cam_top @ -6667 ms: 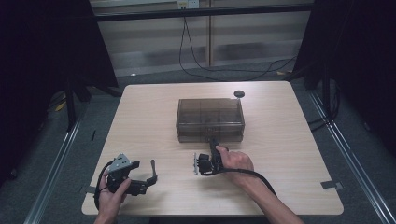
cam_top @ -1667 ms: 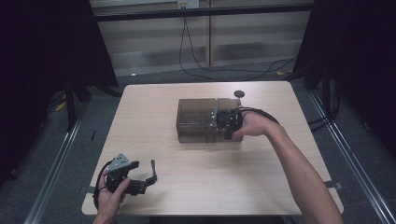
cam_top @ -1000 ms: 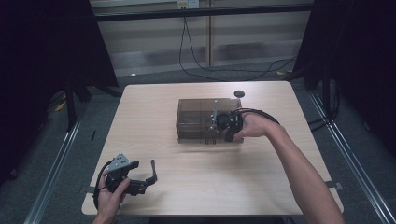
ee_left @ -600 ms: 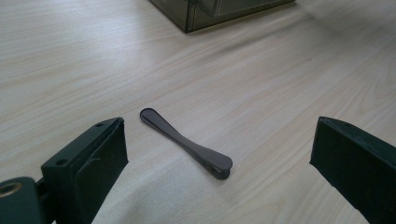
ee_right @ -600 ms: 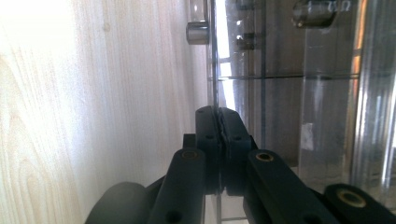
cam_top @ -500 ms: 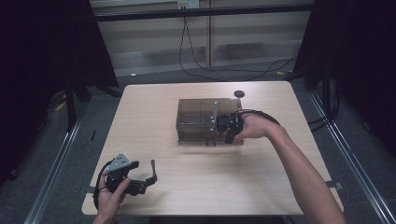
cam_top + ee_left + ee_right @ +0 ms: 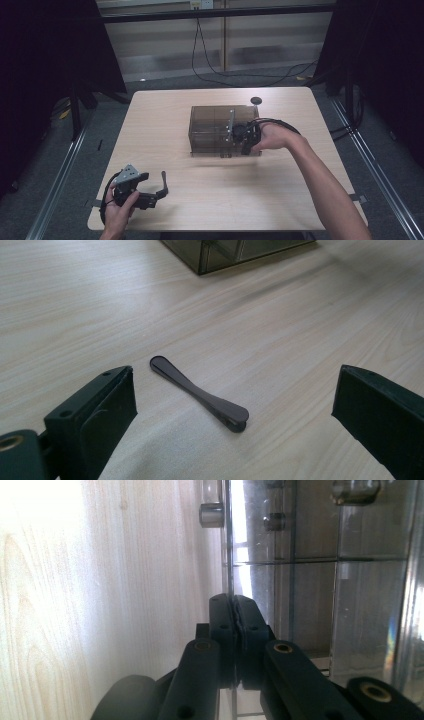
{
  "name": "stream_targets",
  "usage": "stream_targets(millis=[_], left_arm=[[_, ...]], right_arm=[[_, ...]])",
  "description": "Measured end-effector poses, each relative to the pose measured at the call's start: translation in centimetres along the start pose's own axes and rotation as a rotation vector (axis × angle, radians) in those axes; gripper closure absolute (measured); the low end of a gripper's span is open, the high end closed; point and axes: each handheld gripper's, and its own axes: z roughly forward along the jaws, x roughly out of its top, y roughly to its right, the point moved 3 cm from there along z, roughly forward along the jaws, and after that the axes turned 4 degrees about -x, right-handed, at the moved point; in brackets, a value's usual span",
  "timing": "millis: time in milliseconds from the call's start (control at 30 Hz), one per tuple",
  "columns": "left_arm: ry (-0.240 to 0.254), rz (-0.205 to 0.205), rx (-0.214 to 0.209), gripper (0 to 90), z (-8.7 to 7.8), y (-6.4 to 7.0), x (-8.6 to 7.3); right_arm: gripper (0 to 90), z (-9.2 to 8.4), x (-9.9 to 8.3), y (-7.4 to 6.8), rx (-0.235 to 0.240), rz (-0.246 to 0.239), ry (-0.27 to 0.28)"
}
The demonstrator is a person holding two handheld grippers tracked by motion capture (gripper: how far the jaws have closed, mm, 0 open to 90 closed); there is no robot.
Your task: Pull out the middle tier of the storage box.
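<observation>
Right claw (image 7: 239,134) pulling box panel (image 7: 230,131), unlabelled

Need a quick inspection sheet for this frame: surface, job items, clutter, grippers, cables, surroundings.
Surface: light wood table, bare around the work.
Job's things: smoky clear box at table centre.
Clutter: dark flat clip near the front left; small black disc at the far edge.
Grippers: right gripper shut on the box's thin edge; left gripper open around the clip, not touching it.
Cables: black cable looped at the right hand; cables on the floor behind.
Surroundings: dark curtains, grey floor.
</observation>
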Motion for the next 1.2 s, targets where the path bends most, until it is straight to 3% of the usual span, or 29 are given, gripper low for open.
stream_targets(millis=[1200], left_arm=[[-0.001, 0.000, 0.001, 3.8, 0.0, 0.0, 0.0]], right_arm=[[89.2, 0.1, 0.0, -1.1, 0.020, -0.027, -0.014]])
